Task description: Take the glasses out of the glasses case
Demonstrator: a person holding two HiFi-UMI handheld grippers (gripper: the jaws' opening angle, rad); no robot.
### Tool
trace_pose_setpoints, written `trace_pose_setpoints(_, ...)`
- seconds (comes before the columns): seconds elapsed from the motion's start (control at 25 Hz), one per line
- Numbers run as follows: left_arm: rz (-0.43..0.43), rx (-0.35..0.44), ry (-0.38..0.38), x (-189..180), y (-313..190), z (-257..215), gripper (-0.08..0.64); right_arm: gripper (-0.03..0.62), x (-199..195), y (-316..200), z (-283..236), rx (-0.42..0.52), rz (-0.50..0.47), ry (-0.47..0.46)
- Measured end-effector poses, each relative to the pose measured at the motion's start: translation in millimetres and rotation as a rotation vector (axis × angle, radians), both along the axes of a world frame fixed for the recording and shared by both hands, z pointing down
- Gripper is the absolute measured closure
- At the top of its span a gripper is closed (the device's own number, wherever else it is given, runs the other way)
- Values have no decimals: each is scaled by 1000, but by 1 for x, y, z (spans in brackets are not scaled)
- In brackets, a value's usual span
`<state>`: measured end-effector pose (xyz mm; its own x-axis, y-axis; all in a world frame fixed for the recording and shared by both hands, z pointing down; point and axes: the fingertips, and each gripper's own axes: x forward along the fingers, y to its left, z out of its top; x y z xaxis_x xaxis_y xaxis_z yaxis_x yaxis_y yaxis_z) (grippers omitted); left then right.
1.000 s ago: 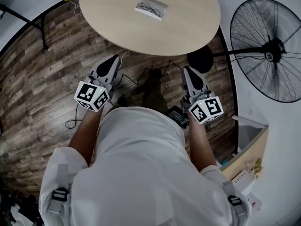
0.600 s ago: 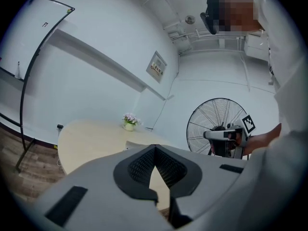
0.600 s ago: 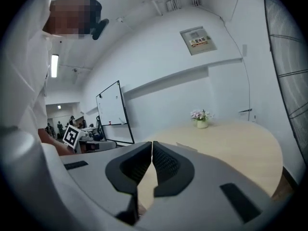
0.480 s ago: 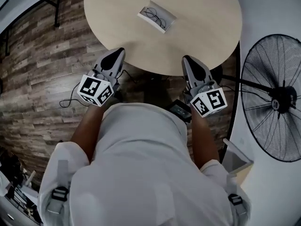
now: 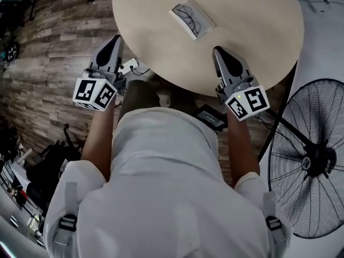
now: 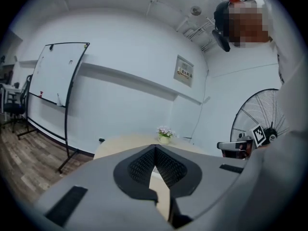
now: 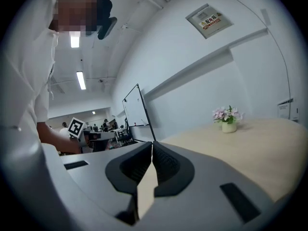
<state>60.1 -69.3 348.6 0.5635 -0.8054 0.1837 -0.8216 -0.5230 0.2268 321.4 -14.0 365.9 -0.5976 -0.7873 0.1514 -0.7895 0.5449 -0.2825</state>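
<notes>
Jaws together, empty, left gripper (image 6: 155, 149), right gripper (image 7: 152, 146)

Glasses (image 5: 191, 18) in case (image 5: 177, 13) on table (image 5: 252, 36); left gripper (image 5: 114, 40), right gripper (image 5: 221, 52) at near edge; fan (image 5: 310, 160) right.

counter (image 5: 252, 47) top pale wood-look, smooth, matt; floor (image 5: 54, 47) wood planks, rough grain, dull; glasses (image 5: 192, 17) thin dark wire frame, looks metal; glasses case (image 5: 183, 25) white, matt, material unclear; left gripper (image 5: 114, 40) and right gripper (image 5: 220, 51) matt grey plastic shells, black ribbed pads (image 6: 167, 167); shirt (image 5: 161, 192) white cloth, smooth; fan (image 5: 306, 160) black metal wire grille
</notes>
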Motion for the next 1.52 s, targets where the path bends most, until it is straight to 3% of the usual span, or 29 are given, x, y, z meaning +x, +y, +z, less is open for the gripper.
trace_pose_setpoints(0.12,-45,3,-13,-15,2,-7,548,567,2,-20,-1,2,-6,-9)
trace_pose_setpoints(0.36,-23,13,0,-22,-14,-3,548,566,-16,-43,-10,14,31,26)
trace_pose_setpoints(0.6,126,22,58,7,-52,19,548,566,-23,-57,-14,1,83,127)
trace_pose_setpoints(0.76,191,-7,107,20,-72,33,548,565,-37,-70,-9,-29,37,164)
trace_pose_setpoints(1.0,246,-65,164,22,-104,58,548,489,-72,-113,29,-188,-47,243)
trace_pose_setpoints(1.32,313,-124,179,35,-125,95,548,489,-75,-137,123,-522,-79,459)
trace_pose_setpoints(1.52,365,-175,218,54,-118,109,548,491,-62,-139,163,-632,-42,574)
